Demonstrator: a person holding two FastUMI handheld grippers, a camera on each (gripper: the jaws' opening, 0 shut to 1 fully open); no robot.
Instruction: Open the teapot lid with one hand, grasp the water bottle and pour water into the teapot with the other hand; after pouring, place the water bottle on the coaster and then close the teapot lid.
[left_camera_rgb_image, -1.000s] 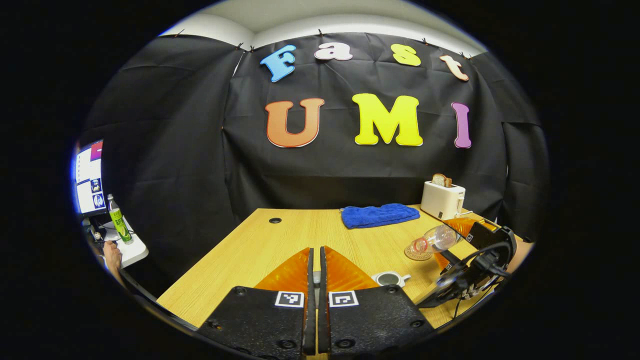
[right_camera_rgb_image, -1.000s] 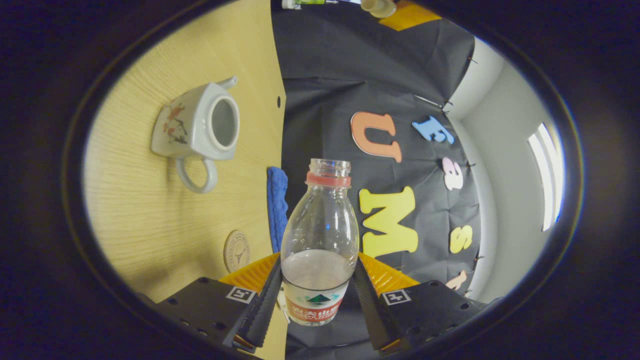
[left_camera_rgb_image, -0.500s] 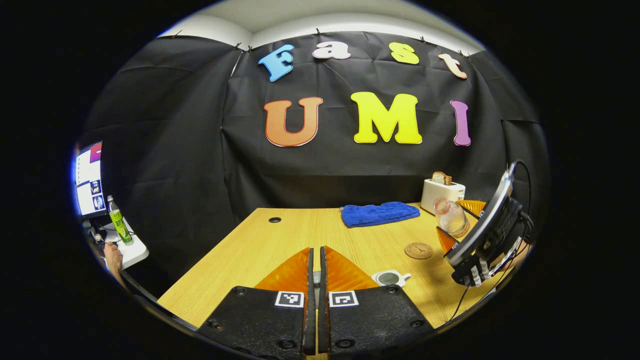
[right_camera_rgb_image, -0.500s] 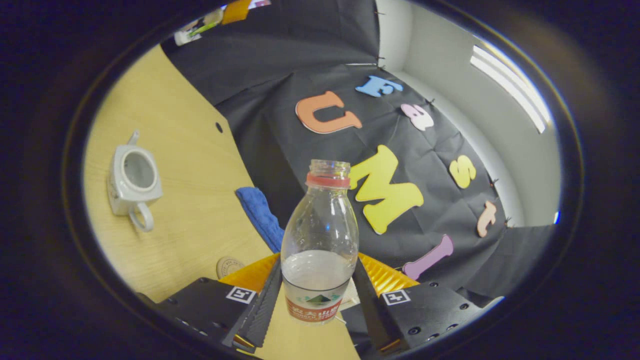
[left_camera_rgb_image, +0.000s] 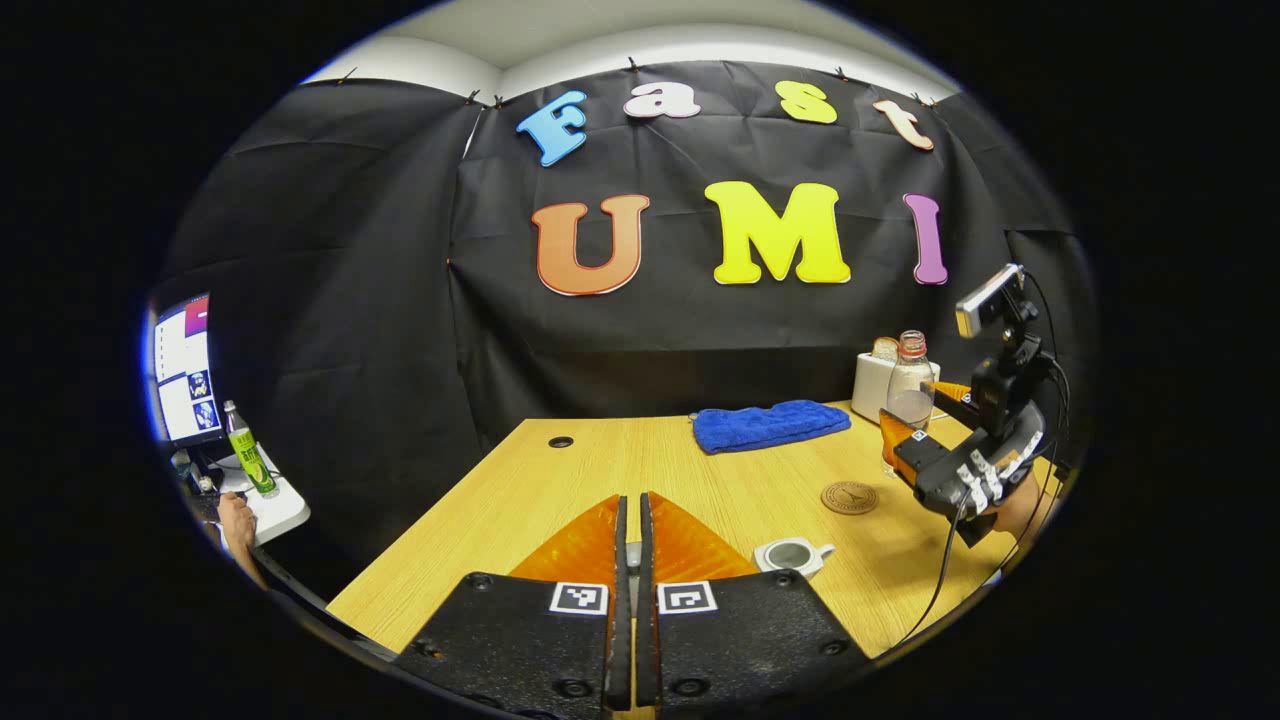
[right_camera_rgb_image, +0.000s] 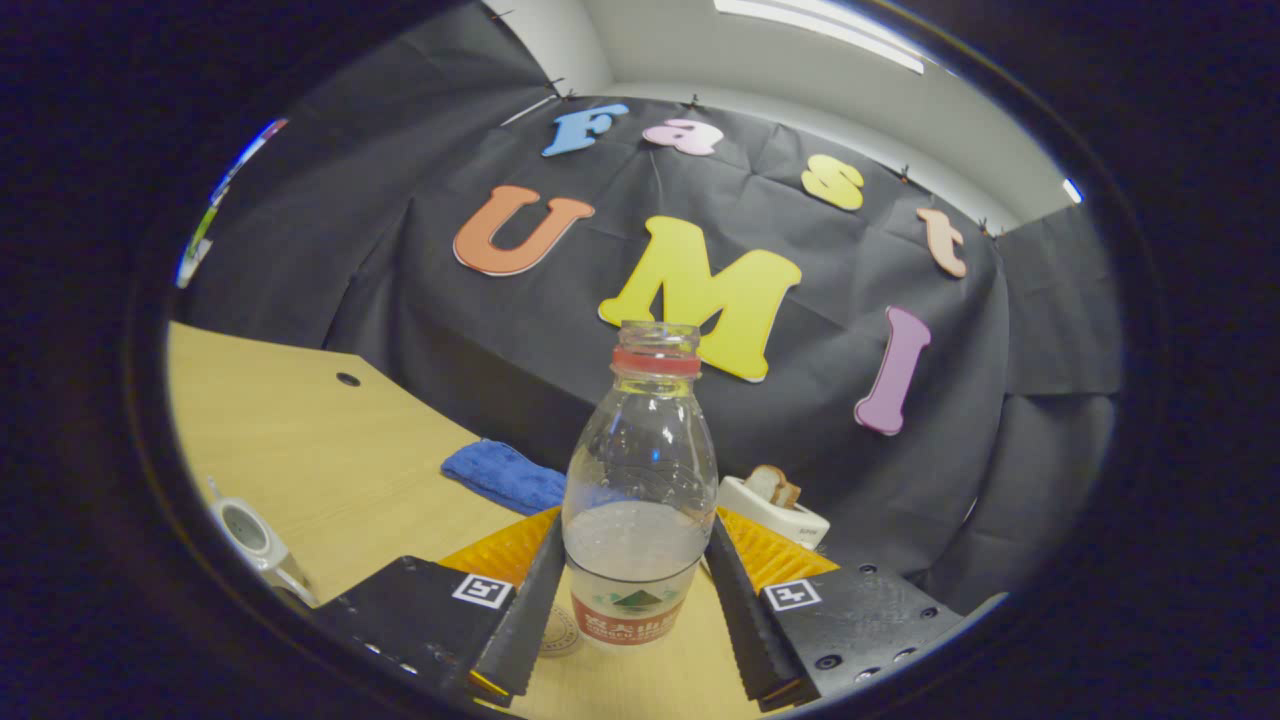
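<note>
My right gripper (right_camera_rgb_image: 635, 535) is shut on a clear, uncapped water bottle (right_camera_rgb_image: 640, 470) with a red neck ring, upright and about a third full. In the left gripper view the bottle (left_camera_rgb_image: 910, 385) hangs in that gripper (left_camera_rgb_image: 905, 435) above the table's right side, just beyond the round coaster (left_camera_rgb_image: 850, 496). An edge of the coaster (right_camera_rgb_image: 560, 632) peeks out below the bottle. The white teapot (left_camera_rgb_image: 790, 555) stands lidless near the front, also low at the left (right_camera_rgb_image: 250, 535). My left gripper (left_camera_rgb_image: 627, 540) is closed on a pale sliver, the teapot lid, mostly hidden.
A blue towel (left_camera_rgb_image: 770, 425) lies at the back of the wooden table (left_camera_rgb_image: 560, 490), with a white toaster (left_camera_rgb_image: 878, 385) holding bread at the back right. Off the left edge are a side desk with a green bottle (left_camera_rgb_image: 250, 462), a monitor (left_camera_rgb_image: 185, 365) and a person's hand (left_camera_rgb_image: 235, 515).
The right gripper has swung the bottle from lying tilted near the teapot to upright, and moved it right, beside the coaster. The left gripper has stayed put.
</note>
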